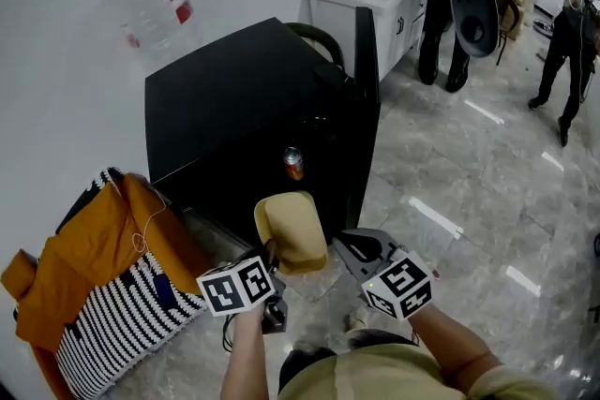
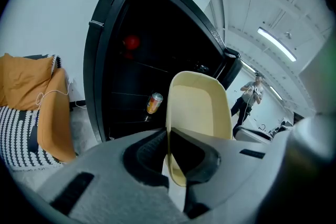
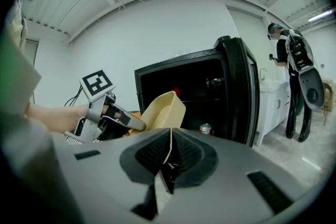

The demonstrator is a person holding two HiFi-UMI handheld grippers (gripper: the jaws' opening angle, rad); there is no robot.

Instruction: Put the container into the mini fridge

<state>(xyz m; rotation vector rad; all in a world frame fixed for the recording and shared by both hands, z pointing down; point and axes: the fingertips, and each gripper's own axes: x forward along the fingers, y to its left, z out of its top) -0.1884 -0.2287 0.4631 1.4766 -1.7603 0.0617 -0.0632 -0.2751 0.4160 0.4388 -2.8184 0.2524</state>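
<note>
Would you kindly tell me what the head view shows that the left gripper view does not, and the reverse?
Head view only: a clear plastic bottle by the wall, and the left gripper's black-and-white marker cube. Left gripper view only: a small red round object high inside the black mini fridge, and long ceiling strip lights. Both: the open fridge, the beige plastic container pinched in the left gripper, the small drink can inside, and the orange cloth over a striped bag.
</note>
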